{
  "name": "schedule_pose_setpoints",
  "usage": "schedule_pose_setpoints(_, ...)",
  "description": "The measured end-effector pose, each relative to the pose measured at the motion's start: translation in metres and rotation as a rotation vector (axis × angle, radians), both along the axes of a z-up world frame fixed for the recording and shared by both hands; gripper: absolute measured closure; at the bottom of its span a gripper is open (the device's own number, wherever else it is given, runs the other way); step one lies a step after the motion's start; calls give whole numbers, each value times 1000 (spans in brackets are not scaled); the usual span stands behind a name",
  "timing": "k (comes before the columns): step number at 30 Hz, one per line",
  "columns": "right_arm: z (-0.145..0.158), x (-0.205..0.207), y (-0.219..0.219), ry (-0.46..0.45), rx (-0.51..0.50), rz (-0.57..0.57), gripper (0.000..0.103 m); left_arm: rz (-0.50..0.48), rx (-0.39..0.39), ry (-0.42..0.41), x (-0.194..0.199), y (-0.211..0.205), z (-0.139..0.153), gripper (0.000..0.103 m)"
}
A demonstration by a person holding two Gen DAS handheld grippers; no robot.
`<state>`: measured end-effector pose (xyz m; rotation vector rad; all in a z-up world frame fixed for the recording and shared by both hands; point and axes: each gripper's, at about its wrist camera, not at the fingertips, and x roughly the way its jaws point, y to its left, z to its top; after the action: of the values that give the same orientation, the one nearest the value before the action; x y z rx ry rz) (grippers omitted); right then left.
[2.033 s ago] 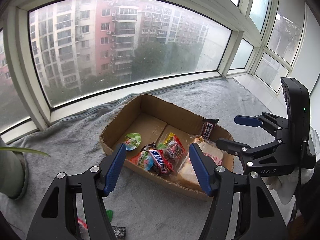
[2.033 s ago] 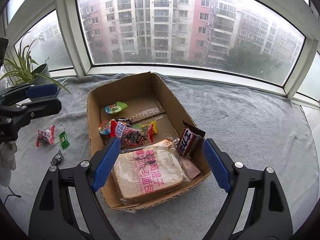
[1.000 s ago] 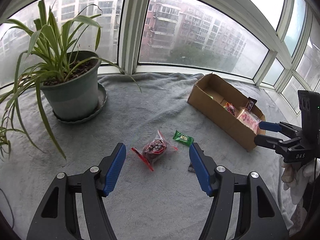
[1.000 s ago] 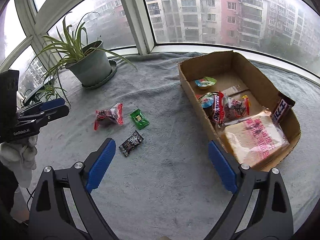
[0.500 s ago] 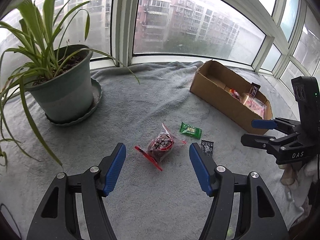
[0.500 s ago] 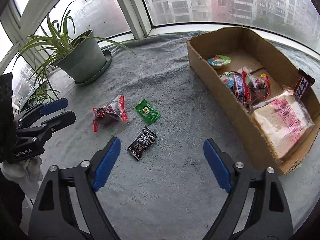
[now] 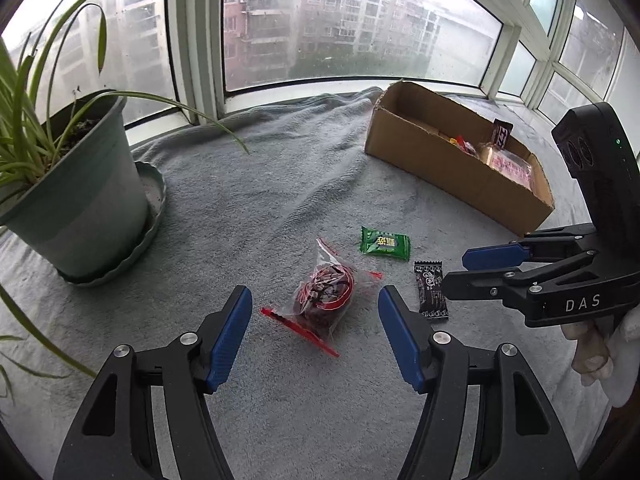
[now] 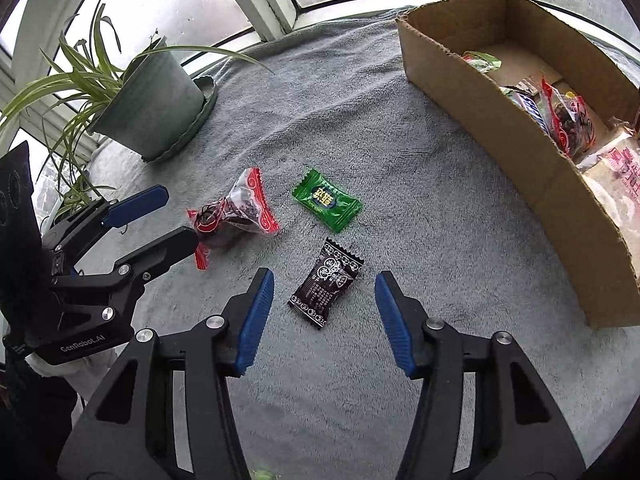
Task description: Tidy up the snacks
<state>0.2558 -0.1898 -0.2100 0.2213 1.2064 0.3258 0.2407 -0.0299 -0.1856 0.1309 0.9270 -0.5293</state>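
Three loose snacks lie on the grey towel [image 7: 280, 184]: a clear red-edged packet [image 7: 324, 296] [image 8: 236, 212], a green candy [image 7: 385, 243] [image 8: 327, 199] and a black sachet [image 7: 431, 295] [image 8: 326, 283]. My left gripper [image 7: 315, 338] is open, low over the towel, its fingers either side of the red-edged packet. My right gripper [image 8: 324, 322] is open, its fingers either side of the black sachet. A cardboard box [image 7: 452, 168] [image 8: 520, 152] at the right holds several snacks, among them a bread packet [image 8: 616, 176].
A green potted plant [image 7: 76, 196] [image 8: 148, 104] on a saucer stands at the left by the window. The window frame runs along the back of the towel. The box's near wall [image 8: 500, 140] rises right of the loose snacks.
Both grippers have swung away from the box to the loose snacks and come lower and closer. The left now brackets the red-edged packet, the right the black sachet. Both stay open.
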Motion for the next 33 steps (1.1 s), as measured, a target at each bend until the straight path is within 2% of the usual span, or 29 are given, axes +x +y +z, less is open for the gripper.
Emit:
schedule_pose_setpoints(6, -10, 3, 16, 10, -44, 17, 50, -27, 0, 11, 12, -2, -9, 38)
schedule_pose_setpoints(10, -11, 4, 30, -15, -119, 49, 51, -43, -4, 18, 16, -4, -14, 39)
schedule_pose_setpoints(12, -11, 6, 34, -21, -144, 64, 51, -52, -3, 24, 18, -5, -18, 47)
schedule_pose_setpoints(14, -11, 7, 40, -31, -184, 91, 52, -55, -4, 33, 20, -5, -21, 48)
schedule_pose_setpoints(18, -12, 6, 46, -53, -267, 146, 65, -66, -14, 47, 20, -6, -25, 60)
schedule_pose_setpoints(21, -11, 7, 42, -60, -281, 153, 76, -73, -12, 47, 18, -9, -28, 67)
schedule_pose_setpoints(33, -10, 4, 44, -83, -280, 179, 77, 25, -36, 46, 12, -8, -28, 71)
